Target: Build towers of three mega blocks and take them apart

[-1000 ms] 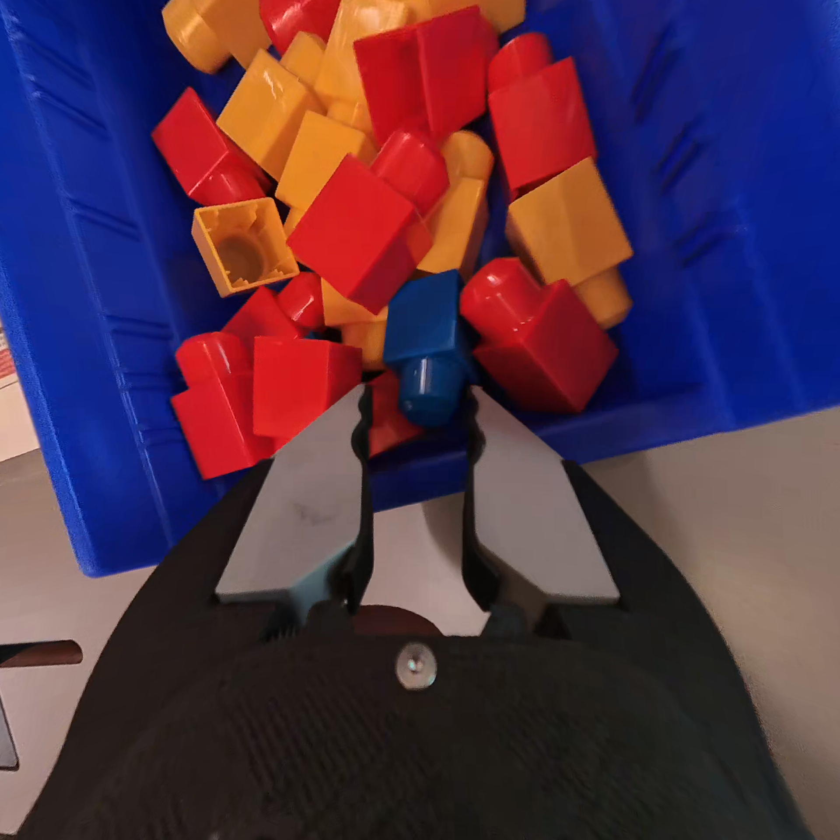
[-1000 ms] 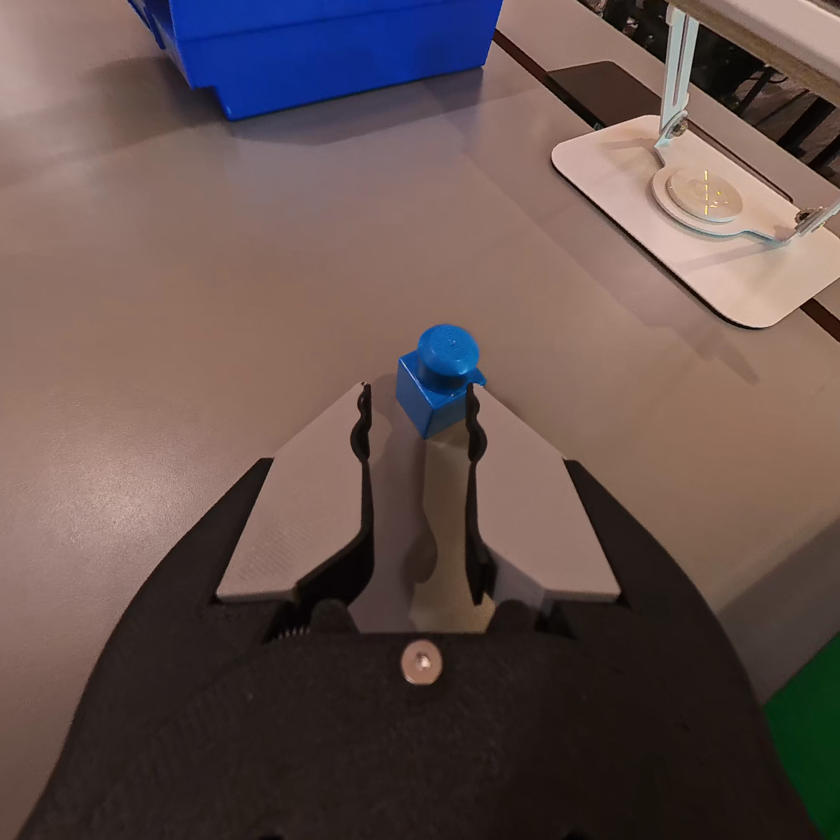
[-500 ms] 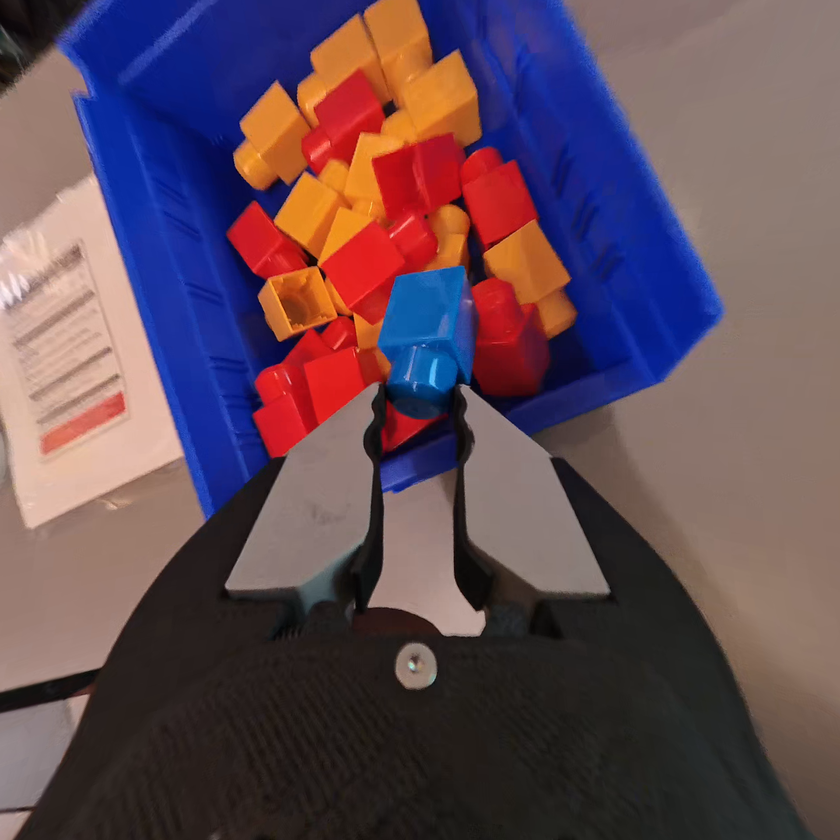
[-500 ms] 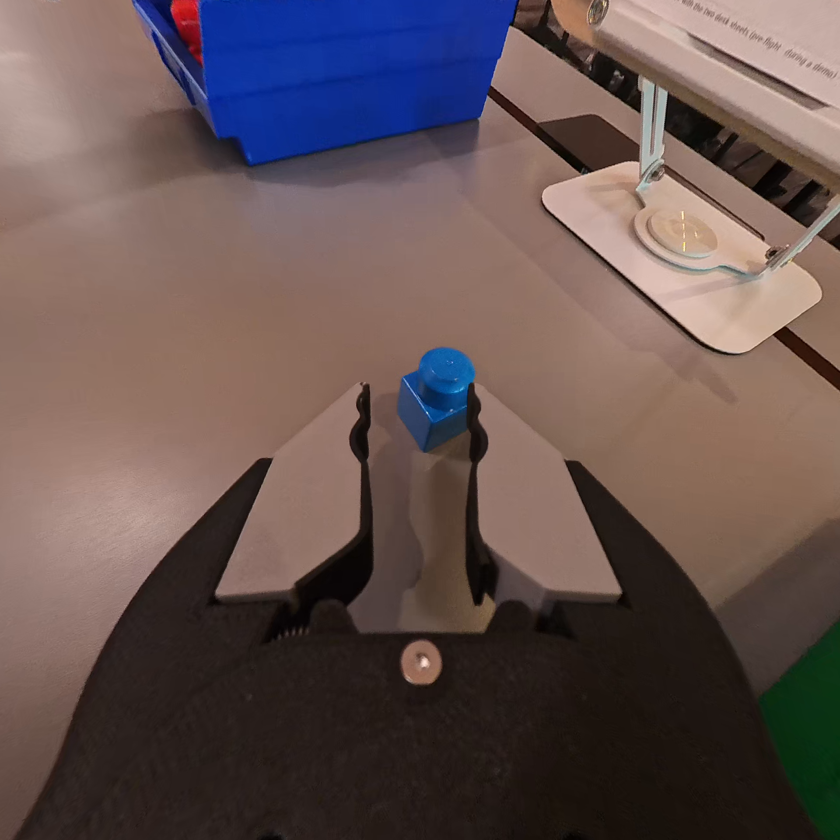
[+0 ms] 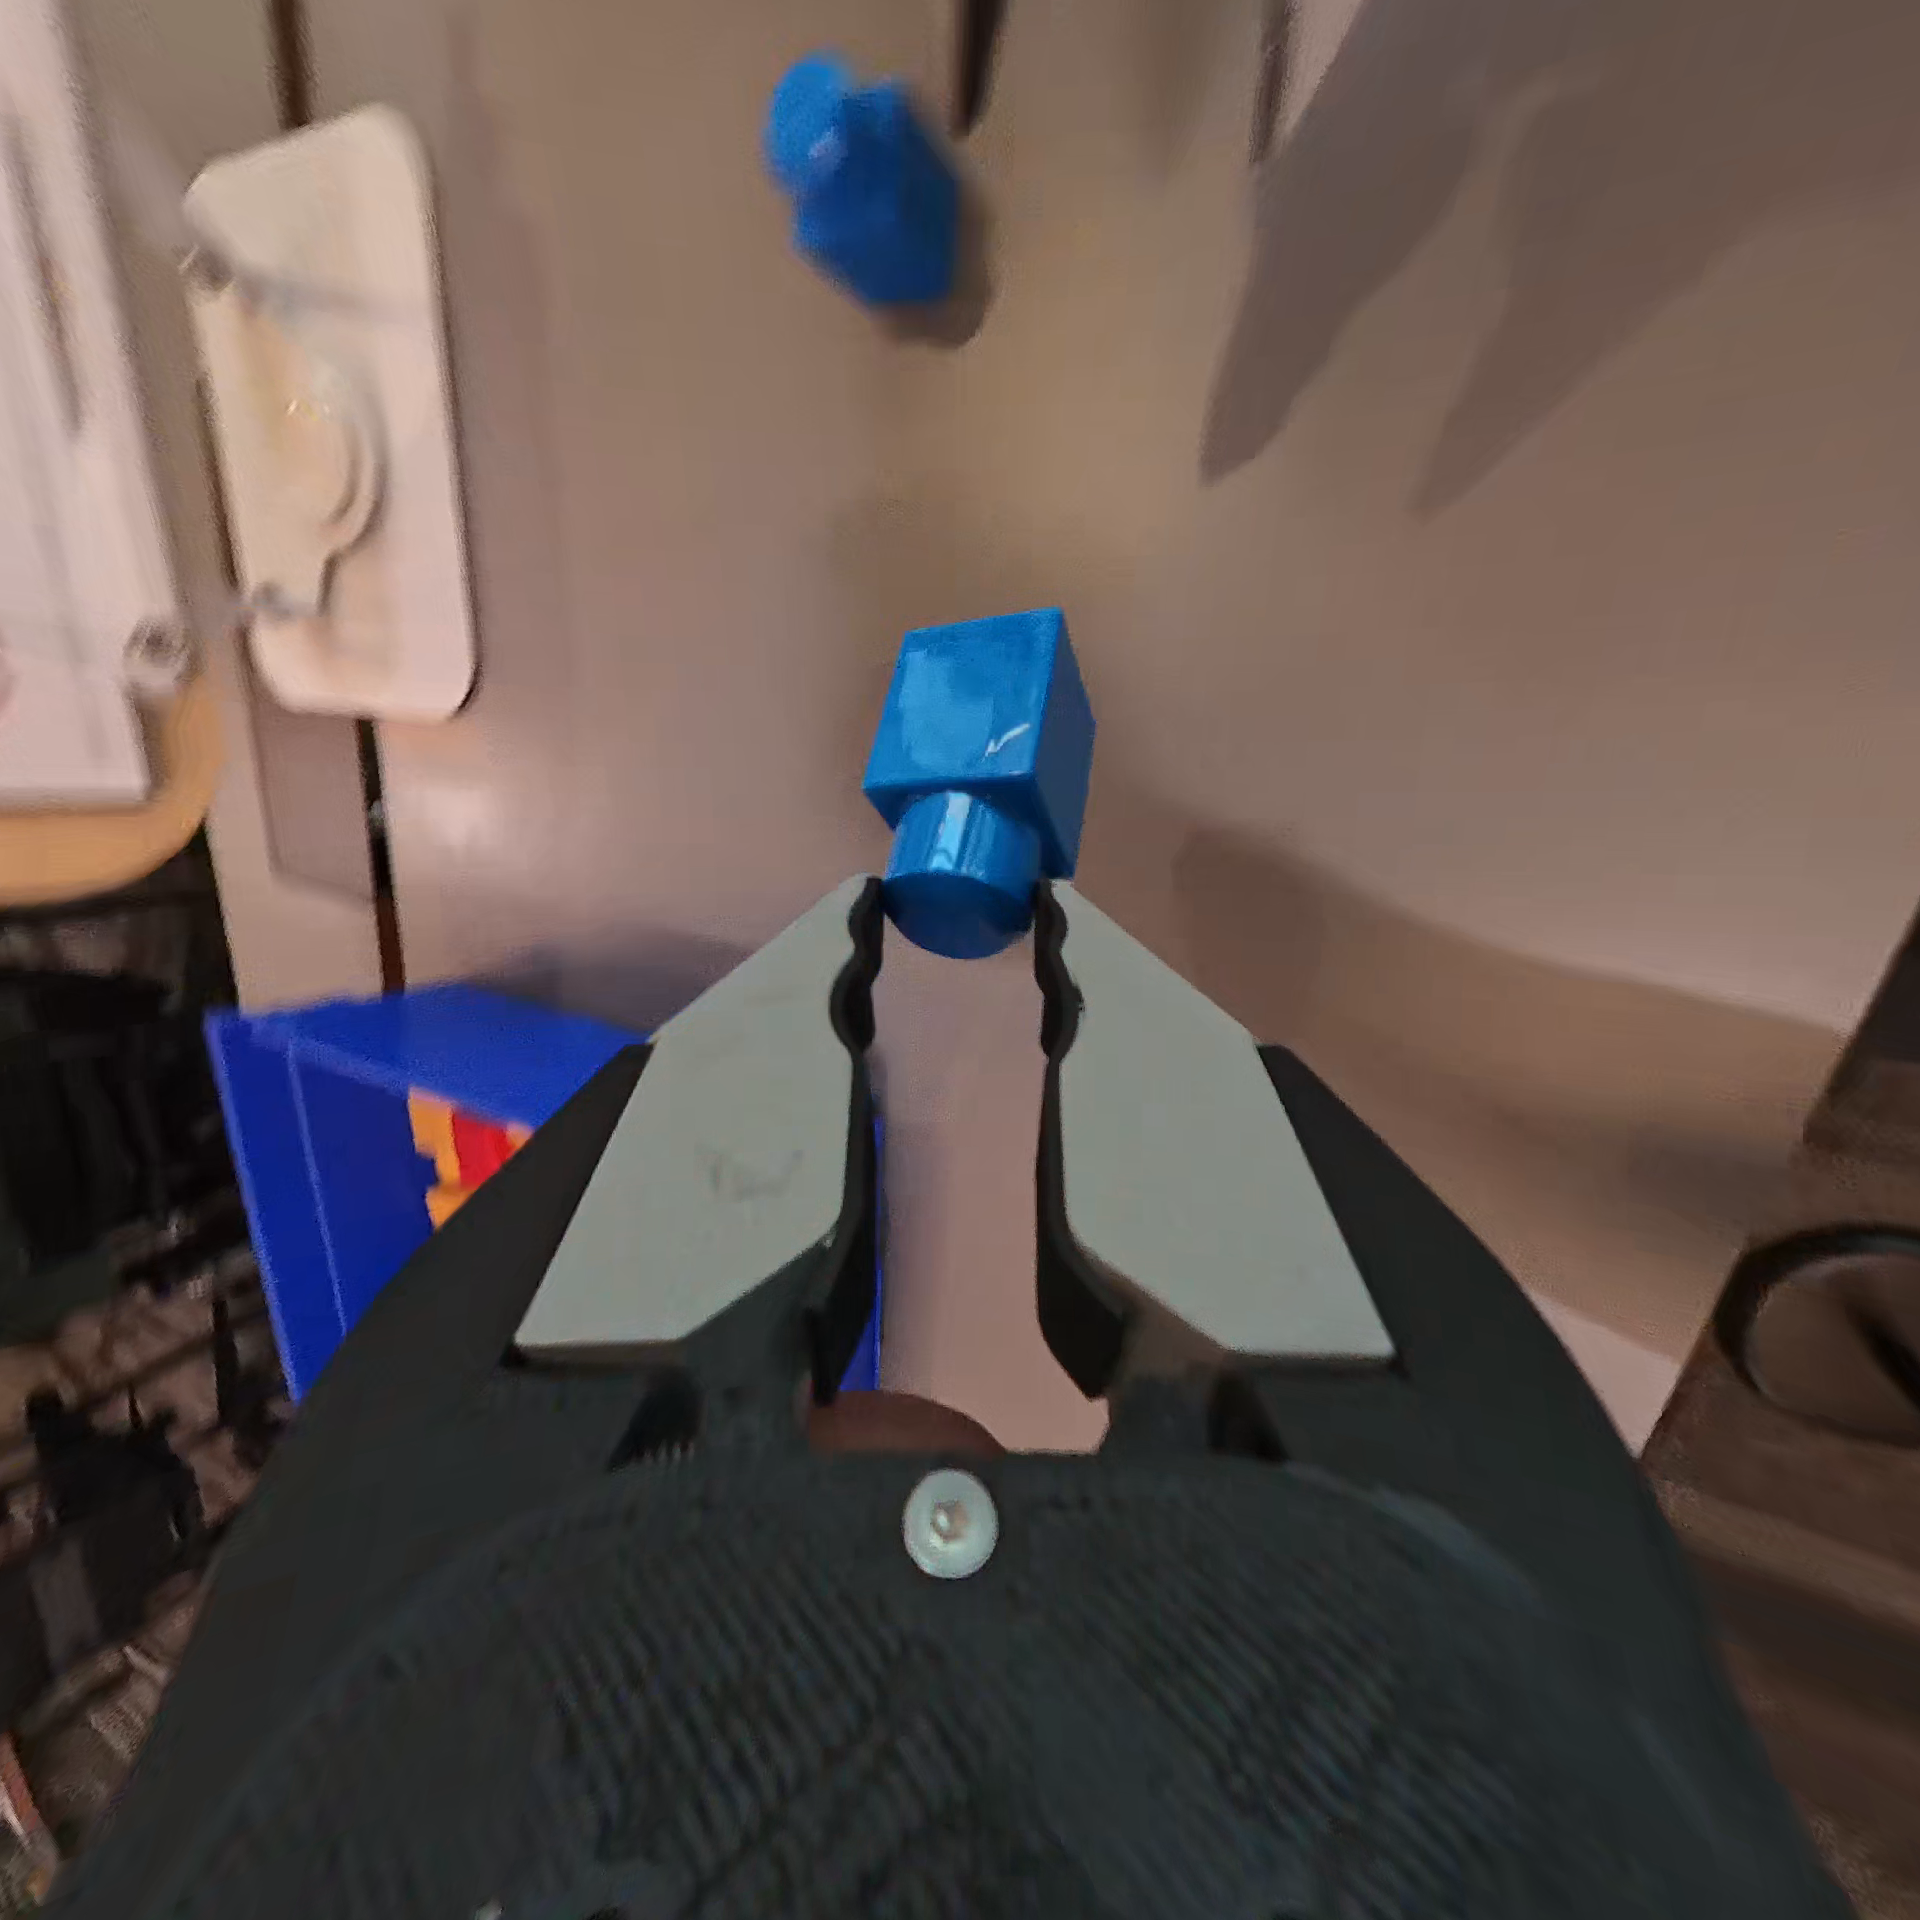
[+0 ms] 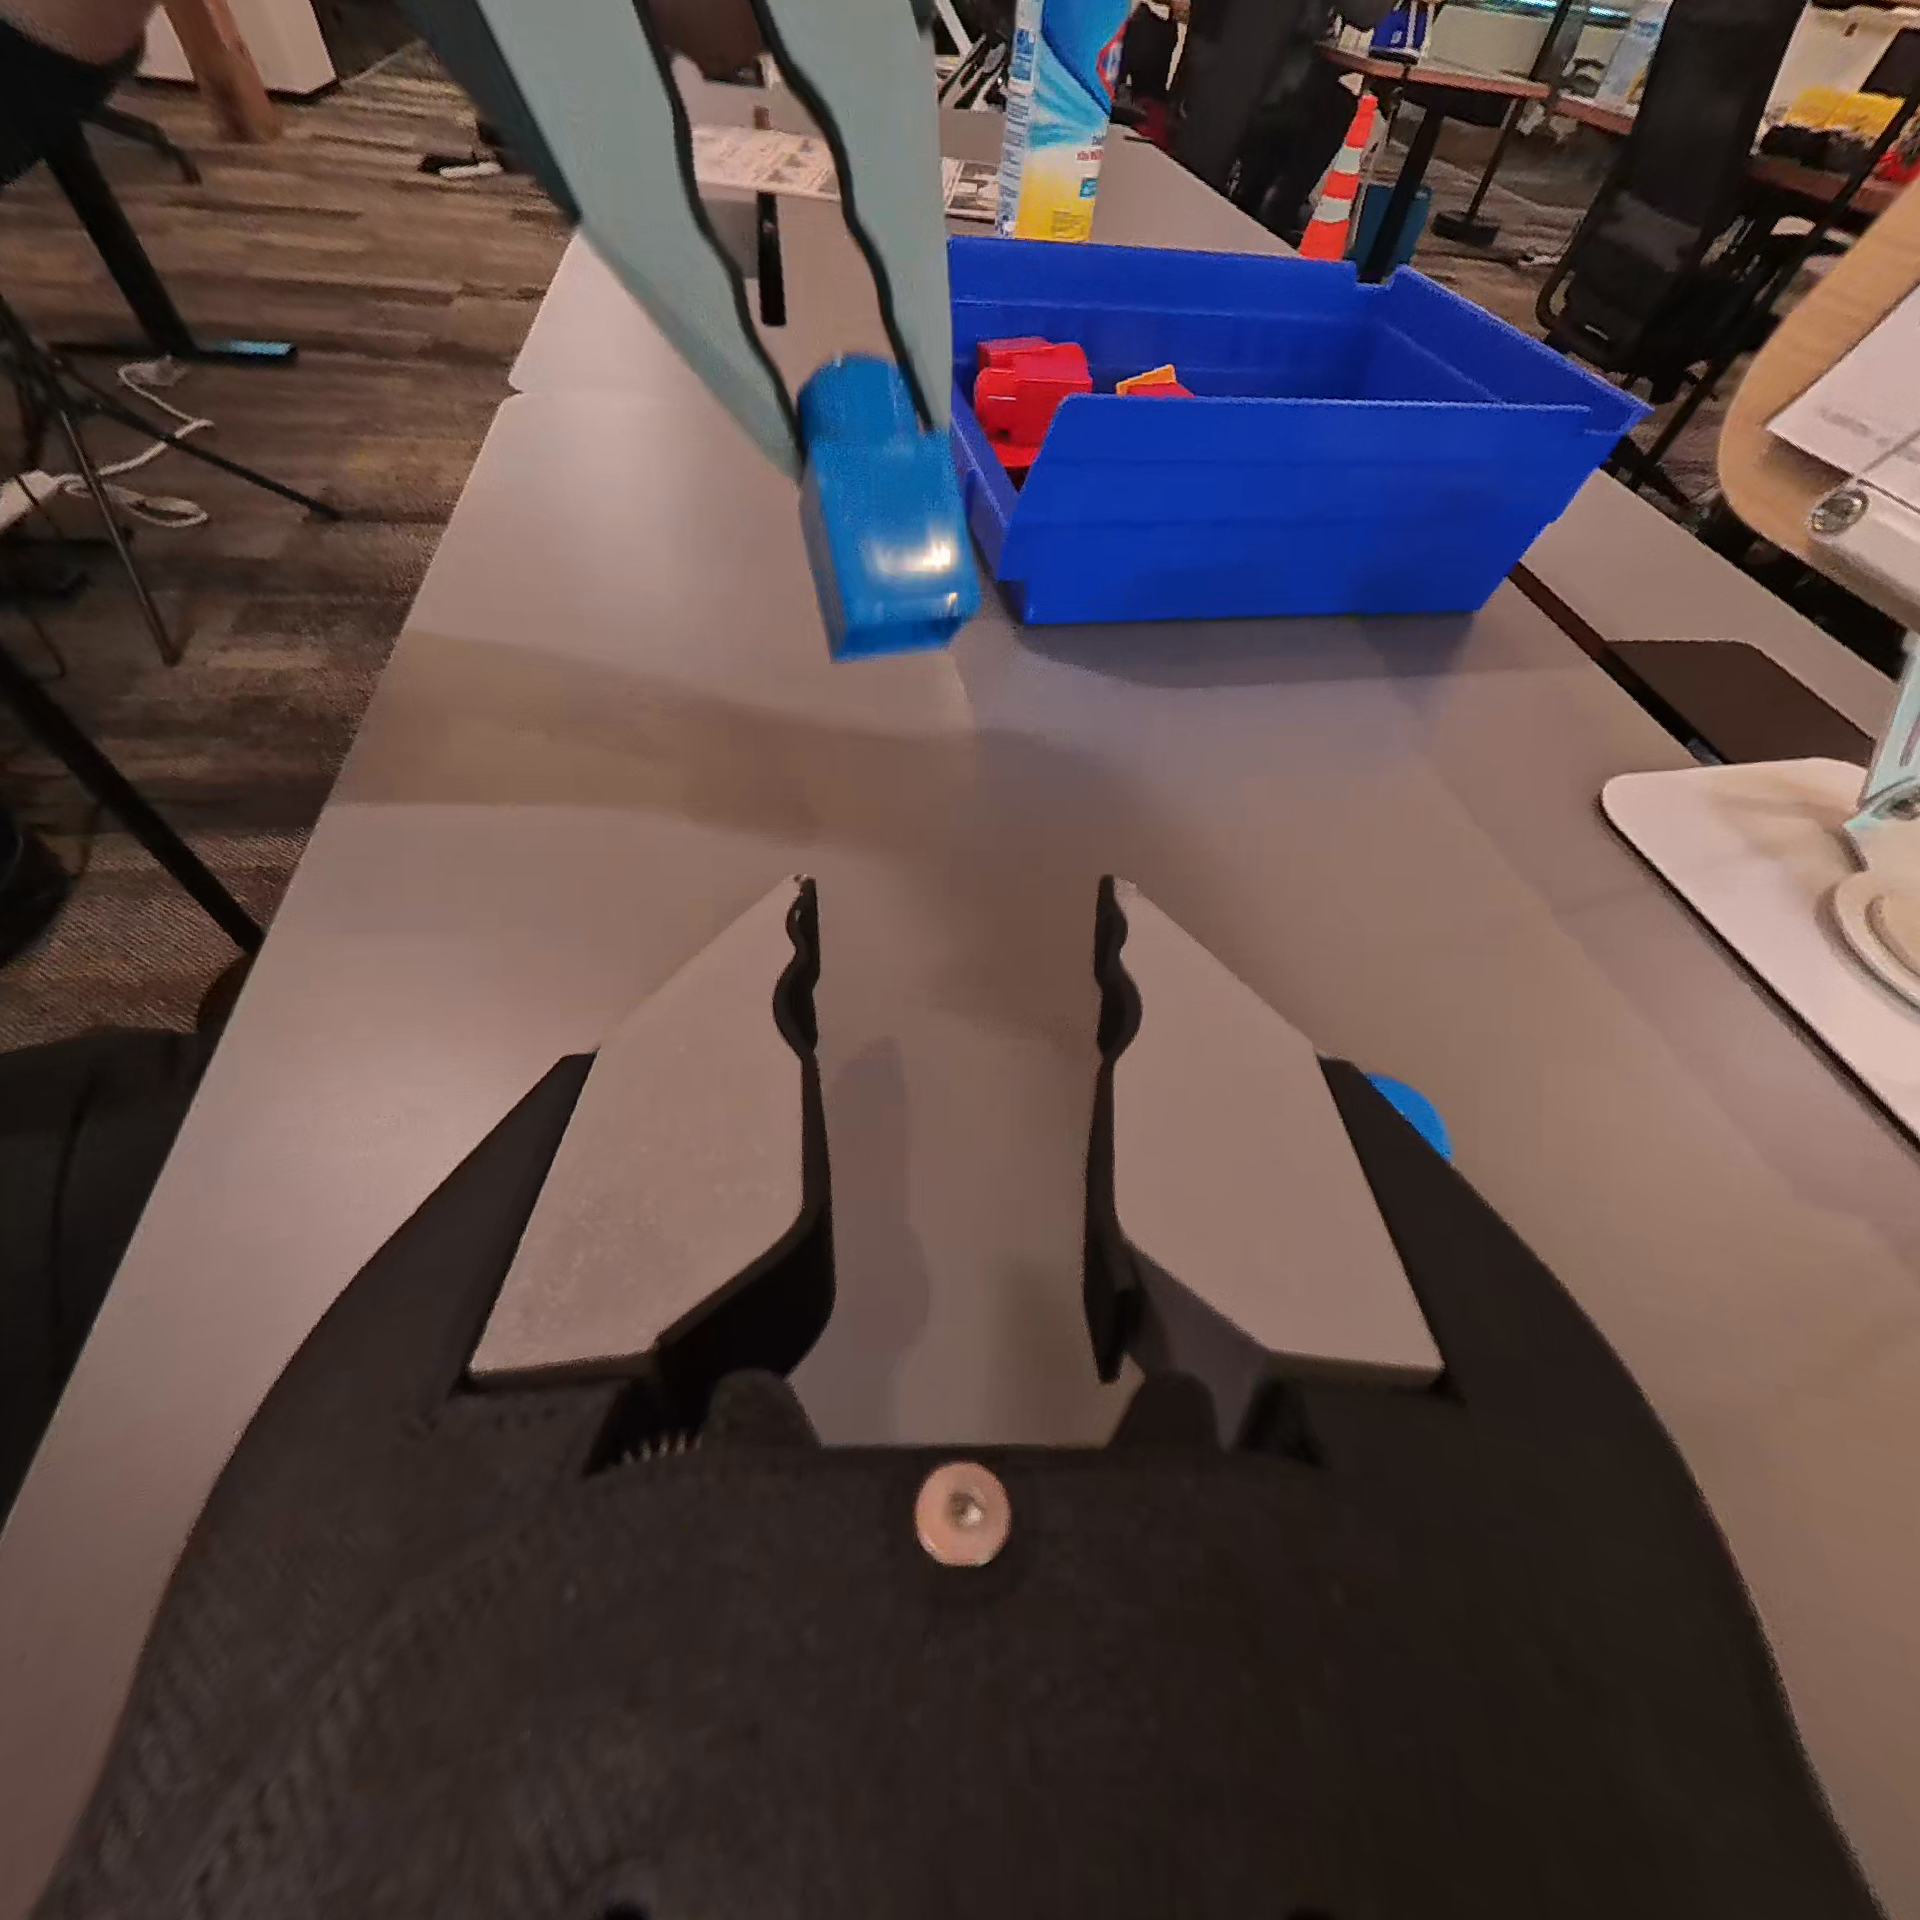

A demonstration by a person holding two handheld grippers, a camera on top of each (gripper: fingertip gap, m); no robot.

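My left gripper [image 5: 956, 914] is shut on the round stud of a blue block [image 5: 982, 748] and holds it in the air above the grey table [image 5: 1455, 727]. The right wrist view shows the same gripper from outside [image 6: 857, 416] with that block [image 6: 888, 520] hanging below its fingertips. A second blue block [image 5: 862, 192] stands on the table farther off, blurred. In the right wrist view only its edge [image 6: 1408, 1117] shows beside my right finger. My right gripper [image 6: 956, 904] is open and empty, low over the table.
A blue bin [image 6: 1278, 488] with red and yellow blocks stands at the far side of the table; its corner shows in the left wrist view [image 5: 343, 1122]. A white stand base [image 6: 1756, 914] lies at the right. The table's left edge drops to the floor. Some 12 cm of space lies between my two pairs of fingers. Left tips and right tips are each some 35 cm from the white stand base [image 6: 1756, 914]. It is also in sight in the left wrist view [image 5: 418, 525].
My left gripper closed on the blue block in the bin, lifted it out and swung over the table. My right gripper opened wider and drew back from the block on the table.
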